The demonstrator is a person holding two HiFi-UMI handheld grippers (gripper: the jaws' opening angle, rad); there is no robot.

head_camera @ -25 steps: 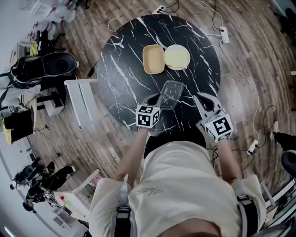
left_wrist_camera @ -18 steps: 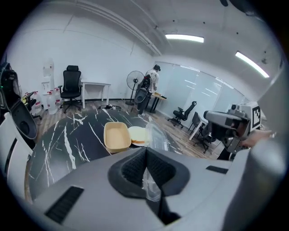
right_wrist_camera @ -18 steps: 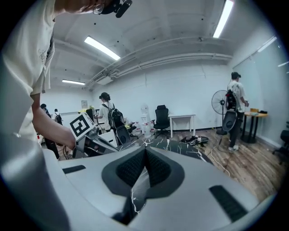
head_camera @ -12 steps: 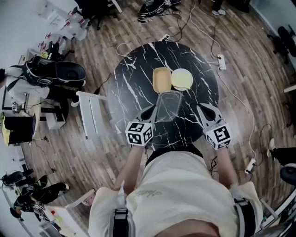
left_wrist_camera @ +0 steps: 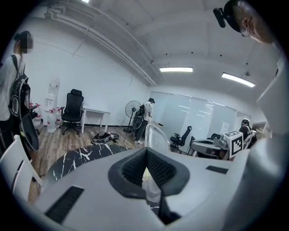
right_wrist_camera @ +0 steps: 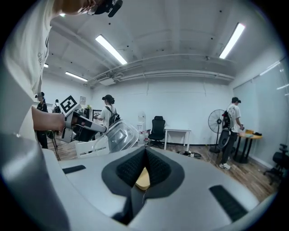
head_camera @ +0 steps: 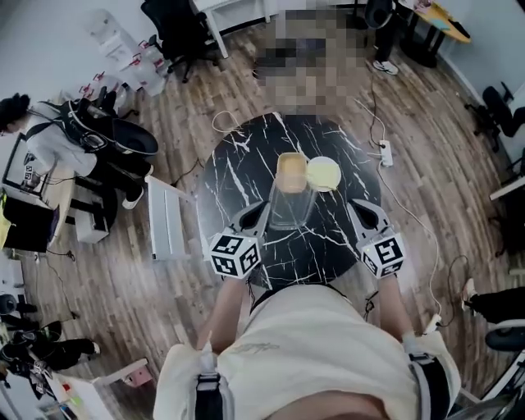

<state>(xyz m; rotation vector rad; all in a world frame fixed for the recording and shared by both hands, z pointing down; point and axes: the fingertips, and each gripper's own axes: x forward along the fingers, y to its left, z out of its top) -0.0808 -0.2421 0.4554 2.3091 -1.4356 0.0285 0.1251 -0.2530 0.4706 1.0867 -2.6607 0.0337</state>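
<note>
Left gripper [head_camera: 259, 213] clamped on the rim of a clear, thin-walled plastic container [head_camera: 289, 203], rounded-rectangular, held tilted above the round black white-veined marble table [head_camera: 238, 176], at 6 o'clock of a tan matte rectangular tray [head_camera: 292, 171]. Pale yellow round plate [head_camera: 323, 173] just beside the tray at 3 o'clock. Right gripper [head_camera: 361, 213] jaws together, nothing gripped.

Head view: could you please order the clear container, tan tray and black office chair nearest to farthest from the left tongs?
1. Clear container, in the left tongs.
2. Tan tray, just beyond it.
3. Black office chair, far upper left.
</note>
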